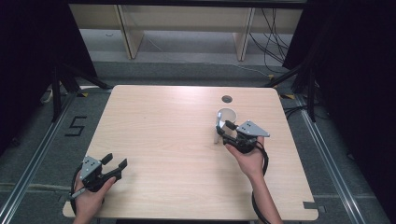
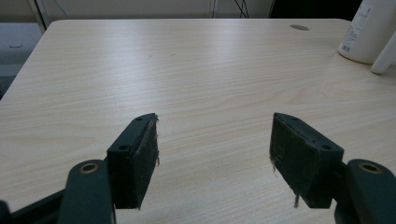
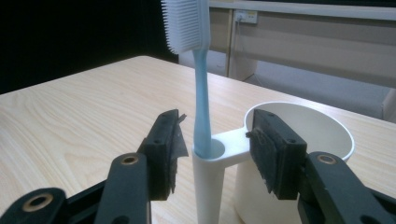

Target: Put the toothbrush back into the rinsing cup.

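Nearest the high camera, two forearms enter from the bottom edge, each hand holding a black gripper over a pale wooden table (image 1: 177, 140), the largest item present. Its top carries a small round hole (image 1: 227, 99) near the far edge, right of centre. Grey floor surrounds the table, with a "5" marked (image 1: 75, 126) on it to the left. Next in size is a white cup (image 1: 226, 116) standing upright on the right half of the table, just this side of the hole; a narrow white tube holder (image 3: 208, 182) is joined to its side. A toothbrush (image 3: 198, 79) with a light blue handle and white bristles stands upright in that holder. The right gripper (image 1: 225, 132) sits at the cup, its jaws spread, one on each side of the holder tube and brush handle; in the right gripper view neither pad appears to touch the handle, though the right pad (image 3: 275, 154) lies close against the cup's rim and contact there cannot be confirmed. The left gripper (image 1: 116, 161) rests low at the near left corner, well apart from the cup, jaws spread wide with bare table between them.
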`<state>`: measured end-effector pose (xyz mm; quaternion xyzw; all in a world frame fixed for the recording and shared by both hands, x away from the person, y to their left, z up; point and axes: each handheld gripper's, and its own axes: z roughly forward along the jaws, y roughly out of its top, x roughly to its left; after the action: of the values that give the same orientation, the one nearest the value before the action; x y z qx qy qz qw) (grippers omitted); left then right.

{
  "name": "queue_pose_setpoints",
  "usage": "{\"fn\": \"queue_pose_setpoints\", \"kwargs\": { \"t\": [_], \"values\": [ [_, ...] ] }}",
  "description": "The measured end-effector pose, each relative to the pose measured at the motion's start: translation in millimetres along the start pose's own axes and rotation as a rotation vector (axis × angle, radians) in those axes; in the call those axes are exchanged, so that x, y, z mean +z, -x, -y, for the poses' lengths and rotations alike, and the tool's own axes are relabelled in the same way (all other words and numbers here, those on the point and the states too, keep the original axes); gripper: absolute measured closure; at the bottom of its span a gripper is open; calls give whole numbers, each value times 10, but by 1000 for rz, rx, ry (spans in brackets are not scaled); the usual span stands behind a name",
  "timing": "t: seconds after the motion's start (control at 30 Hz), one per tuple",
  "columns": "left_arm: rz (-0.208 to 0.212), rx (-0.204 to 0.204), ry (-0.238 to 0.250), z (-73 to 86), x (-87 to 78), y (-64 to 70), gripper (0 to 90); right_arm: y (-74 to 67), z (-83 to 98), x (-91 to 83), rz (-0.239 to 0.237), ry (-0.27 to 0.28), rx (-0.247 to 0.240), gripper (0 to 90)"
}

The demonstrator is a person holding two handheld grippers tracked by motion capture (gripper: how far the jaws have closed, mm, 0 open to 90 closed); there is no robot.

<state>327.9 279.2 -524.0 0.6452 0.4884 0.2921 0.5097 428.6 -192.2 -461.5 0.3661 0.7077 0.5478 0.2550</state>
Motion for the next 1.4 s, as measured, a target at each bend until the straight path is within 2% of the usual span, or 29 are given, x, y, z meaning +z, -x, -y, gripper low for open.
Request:
{"fn": "queue_pose_setpoints", "kwargs": {
  "t": [0.03, 0.07, 0.1, 0.13, 0.17, 0.2, 0.23, 0.27, 0.3, 0.47, 0.5, 0.57, 0.6, 0.67, 0.7, 0.77, 0.8, 0.83, 0.87, 0.9, 0.93, 1.0, 1.07, 1.13, 1.2, 1.27, 1.3, 1.33, 1.4],
  "values": [
    [-1, -1, 0, 0, 0, 0, 321, 23, -4, 1, -7, 6, -29, 523],
    [0, 0, 0, 0, 1, 0, 321, 19, -3, -5, -18, 1, -17, 521],
    [-2, 0, 0, 0, 1, 1, 321, 19, -8, -20, -13, -6, -16, 519],
    [-2, 0, 0, 0, 1, 2, 321, 40, -14, -31, 8, 4, -52, 516],
    [-1, 0, 0, 0, 1, 2, 321, 29, -18, -42, -15, -12, -28, 513],
    [-2, 0, 1, 0, 1, 2, 321, 32, -19, -51, -4, -2, -32, 511],
    [-2, 0, 1, 0, 1, 2, 321, 17, -18, -59, -10, -2, -12, 508],
    [-2, 0, 1, 0, 1, 2, 321, 27, -26, -71, -12, -15, -22, 503],
    [-2, 0, 1, 0, 1, 2, 321, 17, -25, -90, 2, -20, -11, 500],
    [-2, 0, 0, 0, 2, 2, 321, 44, -22, -134, -11, -30, -34, 491],
    [-2, 0, 0, 0, 2, 3, 321, 37, -18, -144, -3, -33, -22, 490],
    [-2, 0, 0, 0, 1, 4, 321, 49, -20, -167, 6, -42, -42, 487],
    [-2, 0, 0, 0, 1, 3, 321, 46, -17, -171, -10, -45, -27, 486],
    [-2, 0, 1, 0, 1, 3, 321, 42, -18, -196, 6, -59, -26, 485],
    [-2, 0, 0, 0, 1, 3, 321, 59, -22, -209, 12, -60, -47, 485],
    [-3, 0, 1, 1, 2, 5, 321, 56, -21, -225, -1, -72, -31, 484],
    [-3, 1, 0, 1, 2, 6, 321, 74, -26, -236, 8, -72, -61, 484],
    [-3, 1, 0, 1, 2, 6, 321, 64, -20, -241, -2, -79, -35, 484],
    [-3, 1, 1, 1, 1, 6, 321, 71, -22, -263, 13, -84, -49, 483],
    [-3, 0, 1, 1, 1, 6, 321, 60, -17, -277, 13, -101, -22, 483],
    [-4, 0, 0, 1, 1, 5, 321, 80, -16, -279, 3, -99, -50, 483],
    [-4, 1, -1, 0, 3, 5, 321, 82, -3, -302, 0, -113, -31, 481],
    [-4, 4, -4, -1, 2, 6, 322, 85, 4, -338, 14, -129, -35, 480],
    [-9, 5, -12, -4, -4, 10, 322, 98, 15, -359, 2, -137, -26, 479],
    [-9, 8, -13, -4, -4, 12, 322, 108, 21, -388, 10, -152, -34, 477],
    [-9, 8, -13, -4, -5, 12, 323, 97, 31, -427, 29, -171, -14, 474],
    [-9, 4, -10, -3, -2, 16, 322, 120, 38, -428, 25, -164, -36, 474],
    [-9, 4, -10, -3, -1, 16, 322, 127, 44, -448, 27, -171, -38, 473],
    [-8, 5, -11, -4, -1, 18, 323, 126, 62, -493, 33, -187, -18, 472]
  ]
}}
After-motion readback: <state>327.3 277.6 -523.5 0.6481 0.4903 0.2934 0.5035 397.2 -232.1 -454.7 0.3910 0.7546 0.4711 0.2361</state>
